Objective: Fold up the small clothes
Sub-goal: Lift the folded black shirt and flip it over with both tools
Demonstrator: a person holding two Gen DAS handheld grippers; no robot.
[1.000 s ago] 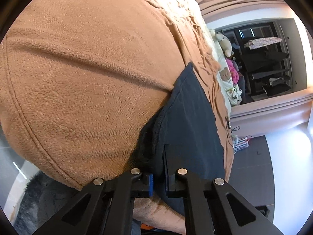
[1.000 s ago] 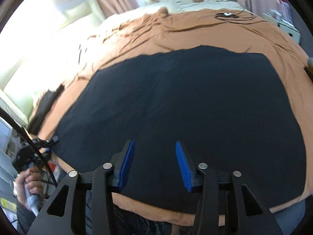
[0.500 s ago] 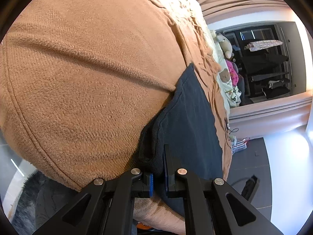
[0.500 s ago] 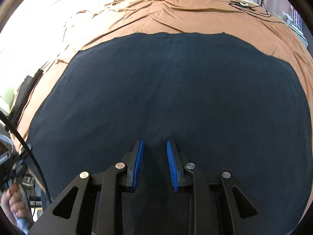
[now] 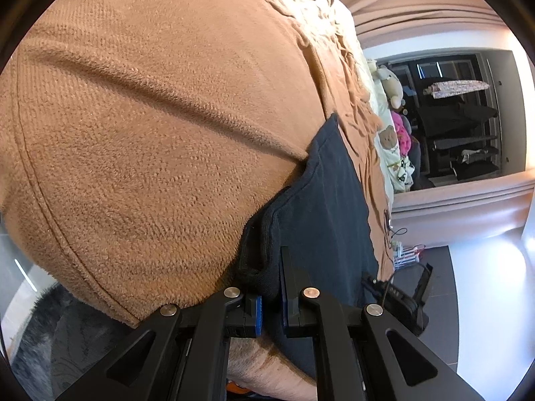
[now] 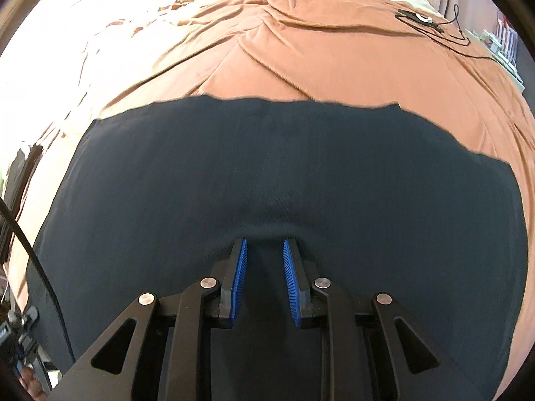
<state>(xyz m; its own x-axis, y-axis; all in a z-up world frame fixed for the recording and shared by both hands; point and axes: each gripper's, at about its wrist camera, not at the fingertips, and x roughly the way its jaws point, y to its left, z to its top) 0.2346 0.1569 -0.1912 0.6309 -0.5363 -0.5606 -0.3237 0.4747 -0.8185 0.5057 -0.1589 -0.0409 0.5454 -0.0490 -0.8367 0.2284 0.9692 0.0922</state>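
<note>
Jaws of the left gripper (image 5: 271,304) were clamped on the dark garment's (image 6: 267,173) edge; the right gripper's (image 6: 264,254) had just been closing, unclamped, fabric between. The garment was spread on a brown blanket (image 6: 334,56) covering the bed, a dark wardrobe (image 5: 458,123) behind.

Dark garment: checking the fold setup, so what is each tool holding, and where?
The left tool pinches the dark garment at its thick hemmed edge. The right tool presses onto the cloth mid-panel, a gap between its pads; no grip visible.
</note>
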